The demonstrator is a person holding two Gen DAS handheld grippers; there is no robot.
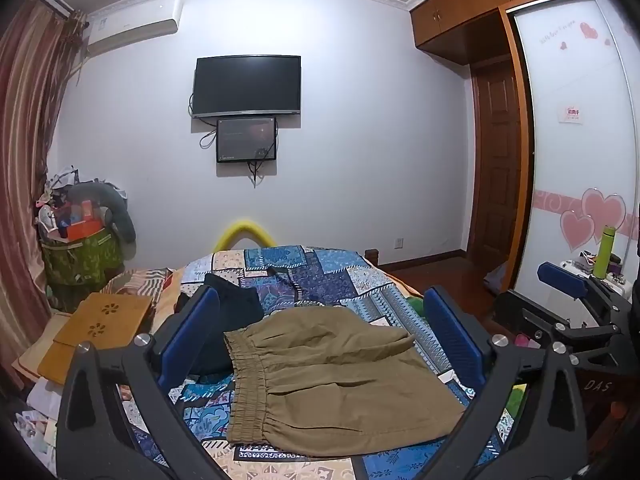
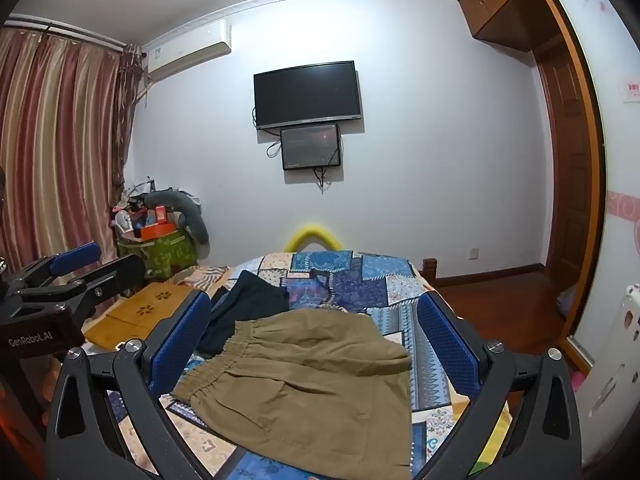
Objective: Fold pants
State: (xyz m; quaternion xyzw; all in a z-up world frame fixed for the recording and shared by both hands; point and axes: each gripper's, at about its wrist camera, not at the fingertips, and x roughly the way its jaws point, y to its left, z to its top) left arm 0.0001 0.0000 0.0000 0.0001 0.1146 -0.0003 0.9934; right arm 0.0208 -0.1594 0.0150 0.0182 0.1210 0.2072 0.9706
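Observation:
Khaki pants (image 1: pixel 332 380) (image 2: pixel 316 380) lie folded in a compact stack on the patchwork bed cover, with the elastic waistband toward the left. In its own view, my left gripper (image 1: pixel 322 294) hovers over them with its blue pads (image 1: pixel 192 332) spread wide and touching nothing. My right gripper (image 2: pixel 313 300) stands equally wide above the same stack, its pads (image 2: pixel 448 344) clear of the cloth. Each gripper shows at the edge of the other's view: the right one (image 1: pixel 520 288) at the right, the left one (image 2: pixel 120 258) at the left.
A dark garment (image 1: pixel 230 316) (image 2: pixel 248 308) lies crumpled just behind and left of the pants. A wooden lap tray (image 1: pixel 104 320) rests at the bed's left side, and a full green basket (image 1: pixel 80 256) stands by the curtain. The bed cover (image 1: pixel 320 268) ends toward wooden floor on the right.

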